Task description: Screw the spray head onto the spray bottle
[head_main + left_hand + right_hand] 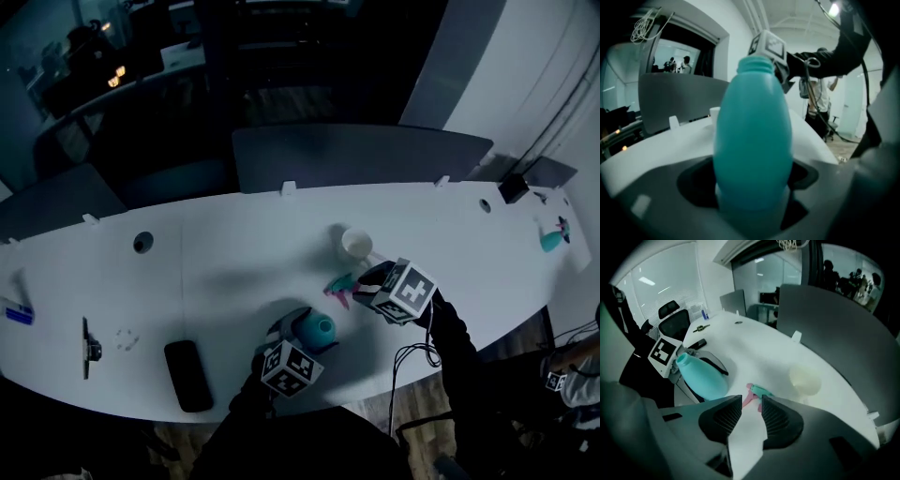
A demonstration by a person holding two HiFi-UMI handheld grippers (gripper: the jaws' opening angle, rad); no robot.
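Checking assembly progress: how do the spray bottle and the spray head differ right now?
The spray bottle is clamped in the left claw; the spray head lies free on the table, ahead of the open right claw. The bottle is plain teal and rounded; the head is smaller, with pink parts. Both show teal.

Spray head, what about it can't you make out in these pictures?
- Right gripper view: the spray head is half hidden behind the right claw, whose jaws stand apart.
- Head view: it is too small and dark to show its collar or tube.
- Left gripper view: it does not show; the bottle fills the middle.
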